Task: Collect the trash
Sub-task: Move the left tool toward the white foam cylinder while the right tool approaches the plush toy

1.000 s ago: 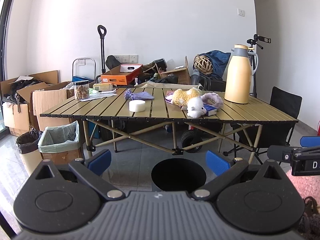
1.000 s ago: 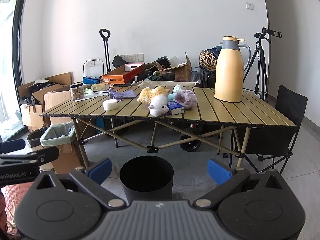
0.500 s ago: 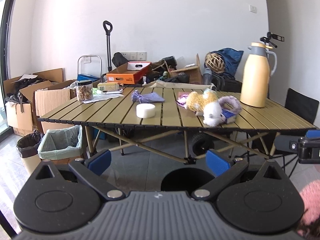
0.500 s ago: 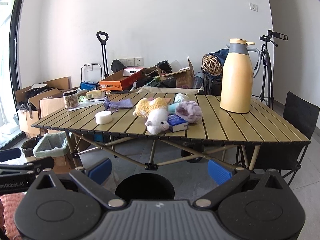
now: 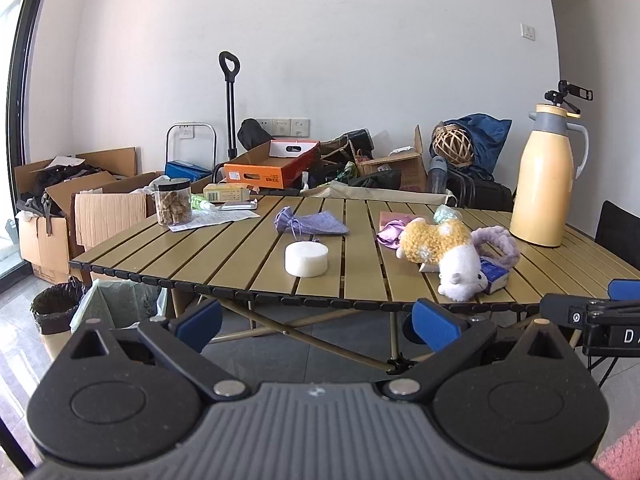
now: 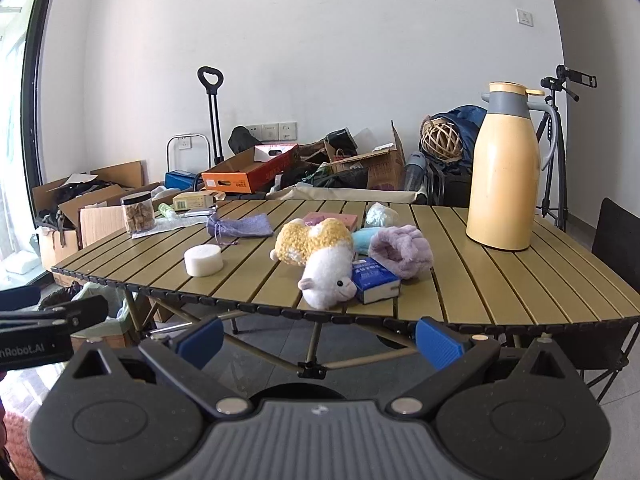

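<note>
A slatted olive folding table (image 5: 248,256) (image 6: 500,280) stands ahead. On it lie a white foam puck (image 5: 306,259) (image 6: 203,260), a lavender drawstring pouch (image 5: 310,222) (image 6: 240,226), a white and yellow plush toy (image 5: 444,252) (image 6: 320,256), a blue and white carton (image 6: 376,280) (image 5: 494,274), a purple fluffy band (image 6: 402,250) and a crumpled pale wad (image 6: 380,215). My left gripper (image 5: 318,322) and right gripper (image 6: 318,338) are both open and empty, short of the table's front edge. The black bin's rim (image 6: 296,392) barely shows below the right gripper.
A tall yellow thermos (image 6: 504,168) (image 5: 546,178) stands at the table's right. A jar of snacks (image 5: 173,202) and papers sit at its left. A lined bin (image 5: 120,300) and a black-bagged bin (image 5: 52,308) stand on the floor at left. Cardboard boxes crowd the back wall.
Both grippers have risen and come closer to the table. The black bin on the floor has dropped nearly out of both views. Both stay open.
</note>
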Demonstrator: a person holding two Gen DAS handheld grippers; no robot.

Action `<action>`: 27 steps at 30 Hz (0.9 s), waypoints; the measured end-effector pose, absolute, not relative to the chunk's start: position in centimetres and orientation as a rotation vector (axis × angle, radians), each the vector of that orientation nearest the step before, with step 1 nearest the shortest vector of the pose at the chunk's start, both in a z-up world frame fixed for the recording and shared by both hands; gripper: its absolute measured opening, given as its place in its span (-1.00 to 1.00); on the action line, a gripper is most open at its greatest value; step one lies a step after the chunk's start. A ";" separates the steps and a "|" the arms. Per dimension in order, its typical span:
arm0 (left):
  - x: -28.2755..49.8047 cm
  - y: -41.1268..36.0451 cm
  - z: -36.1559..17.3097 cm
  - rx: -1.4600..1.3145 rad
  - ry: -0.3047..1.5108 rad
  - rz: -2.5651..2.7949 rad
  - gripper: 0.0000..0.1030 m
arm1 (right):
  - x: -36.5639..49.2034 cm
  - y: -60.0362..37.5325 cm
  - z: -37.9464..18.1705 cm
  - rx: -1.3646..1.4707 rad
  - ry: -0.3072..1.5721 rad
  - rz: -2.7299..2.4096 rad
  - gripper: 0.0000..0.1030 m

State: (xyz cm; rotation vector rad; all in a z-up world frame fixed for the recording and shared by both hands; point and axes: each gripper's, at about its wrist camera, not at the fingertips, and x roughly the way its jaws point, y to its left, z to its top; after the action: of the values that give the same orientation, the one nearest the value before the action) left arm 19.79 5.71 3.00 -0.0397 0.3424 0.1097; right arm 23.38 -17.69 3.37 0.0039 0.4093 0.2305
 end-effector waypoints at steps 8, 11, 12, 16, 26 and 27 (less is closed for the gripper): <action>23.8 6.6 3.0 -0.048 0.317 0.137 1.00 | 27.2 -16.3 3.1 -0.026 0.378 0.205 0.99; 25.4 6.8 2.9 -0.047 0.313 0.139 1.00 | 28.9 -15.8 2.8 -0.034 0.364 0.195 0.99; 25.9 6.8 2.8 -0.044 0.311 0.141 1.00 | 29.5 -15.7 2.7 -0.036 0.359 0.191 0.99; 28.0 7.0 2.3 -0.061 0.310 0.158 1.00 | 31.8 -14.9 2.3 -0.055 0.347 0.181 0.98; 32.7 7.9 1.5 -0.107 0.328 0.143 1.00 | 38.1 -13.6 0.6 -0.109 0.363 0.171 0.84; 33.1 8.0 1.5 -0.103 0.328 0.141 1.00 | 38.6 -13.4 0.4 -0.112 0.366 0.170 0.84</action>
State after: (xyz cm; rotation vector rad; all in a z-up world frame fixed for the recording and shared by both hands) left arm 33.12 7.96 1.49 -0.1033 0.3276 0.1413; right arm 38.61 -13.39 0.38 -0.1122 0.3662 0.1704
